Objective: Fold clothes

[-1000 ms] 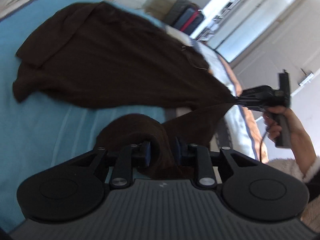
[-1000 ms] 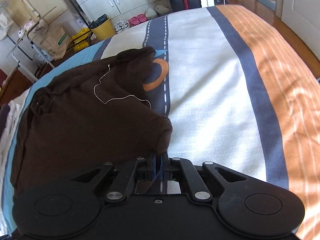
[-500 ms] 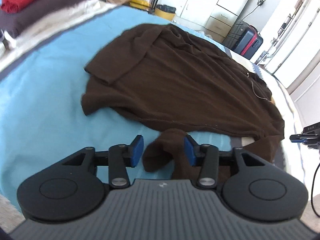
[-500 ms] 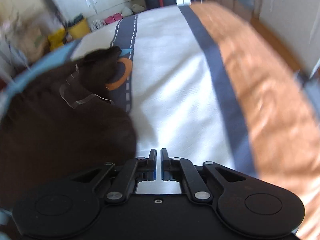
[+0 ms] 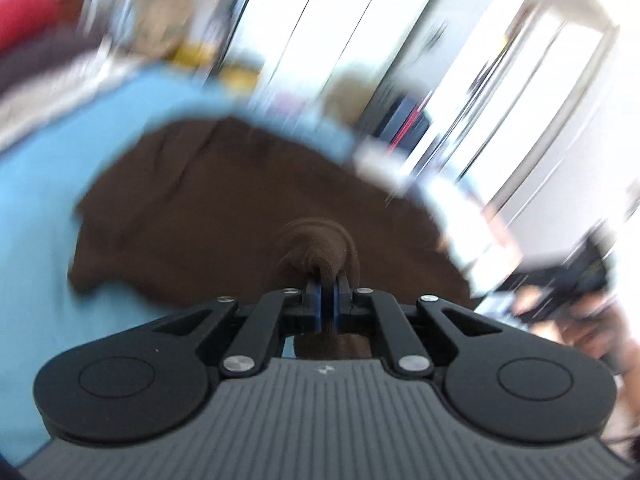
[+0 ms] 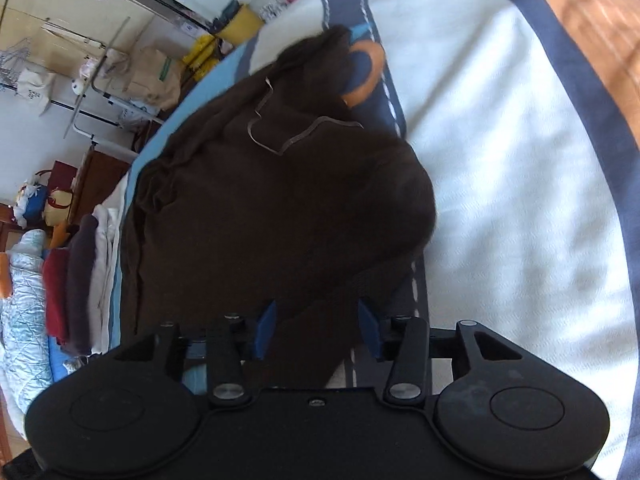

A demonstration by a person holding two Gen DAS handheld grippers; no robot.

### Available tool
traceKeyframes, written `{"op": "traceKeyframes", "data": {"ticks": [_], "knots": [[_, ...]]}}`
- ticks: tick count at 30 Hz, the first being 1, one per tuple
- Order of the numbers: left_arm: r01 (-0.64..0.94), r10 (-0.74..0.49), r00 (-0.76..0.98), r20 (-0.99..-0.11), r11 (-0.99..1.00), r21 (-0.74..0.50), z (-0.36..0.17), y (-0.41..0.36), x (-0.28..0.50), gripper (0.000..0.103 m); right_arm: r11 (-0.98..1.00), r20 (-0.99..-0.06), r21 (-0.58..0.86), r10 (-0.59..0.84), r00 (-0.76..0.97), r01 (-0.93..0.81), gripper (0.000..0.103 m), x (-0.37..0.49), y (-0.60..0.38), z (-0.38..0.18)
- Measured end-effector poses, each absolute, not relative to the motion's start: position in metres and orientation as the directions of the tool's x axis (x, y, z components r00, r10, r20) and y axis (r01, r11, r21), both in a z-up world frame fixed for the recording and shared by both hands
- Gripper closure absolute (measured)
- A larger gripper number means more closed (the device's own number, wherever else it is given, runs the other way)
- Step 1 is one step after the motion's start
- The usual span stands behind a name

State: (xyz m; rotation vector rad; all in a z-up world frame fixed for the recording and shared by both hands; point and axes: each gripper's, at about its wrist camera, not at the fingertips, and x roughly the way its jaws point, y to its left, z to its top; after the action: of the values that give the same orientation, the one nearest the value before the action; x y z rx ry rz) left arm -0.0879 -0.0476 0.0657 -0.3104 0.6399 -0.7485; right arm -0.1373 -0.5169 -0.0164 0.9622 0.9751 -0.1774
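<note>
A dark brown garment (image 5: 224,216) lies spread on the bed; it also shows in the right wrist view (image 6: 280,208), with a thin pale cord (image 6: 288,136) lying on it. My left gripper (image 5: 327,284) is shut on a bunched fold of the brown garment (image 5: 320,244) at its near edge; this view is motion-blurred. My right gripper (image 6: 316,332) is open, with its blue pads (image 6: 266,324) on either side of the garment's near corner, not gripping it. The right gripper and hand appear blurred at the right in the left wrist view (image 5: 576,284).
The bed cover is light blue (image 5: 60,184) on one side and white with navy and orange stripes (image 6: 520,160) on the other. A pile of folded clothes (image 6: 76,276) lies at the bed's left edge. Wardrobes, bags, a yellow bin (image 6: 240,26) stand beyond.
My left gripper, open half a second ago, has shut on a fold of the garment. My right gripper let go of the garment, then opened wide over its near corner.
</note>
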Motion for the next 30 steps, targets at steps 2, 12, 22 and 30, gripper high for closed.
{"op": "traceKeyframes", "data": {"ticks": [2,12,22,30], "knots": [[0.624,-0.764,0.543,-0.349,0.645,-0.441,0.085,-0.038,-0.099,0.099,0.56,-0.758,0.624,0.266,0.595,0.545,0.052,-0.143,-0.523,-0.02],[0.821,-0.738,0.178,-0.651,0.476,-0.315,0.042,-0.061,-0.123,0.096,0.487,-0.733,0.663,0.268,0.626,0.568,0.051,-0.149,-0.538,-0.026],[0.674,-0.605,0.34,-0.72,0.691,-0.263,0.054,-0.055,-0.074,0.058,0.574,-0.767,0.602,0.224,0.601,0.555,0.051,-0.145,-0.531,-0.015],[0.472,-0.368,0.555,-0.746,0.878,-0.082,0.048,-0.042,0.031,0.047,0.609,-0.715,0.61,0.147,0.684,0.507,0.051,-0.134,-0.53,0.001]]}}
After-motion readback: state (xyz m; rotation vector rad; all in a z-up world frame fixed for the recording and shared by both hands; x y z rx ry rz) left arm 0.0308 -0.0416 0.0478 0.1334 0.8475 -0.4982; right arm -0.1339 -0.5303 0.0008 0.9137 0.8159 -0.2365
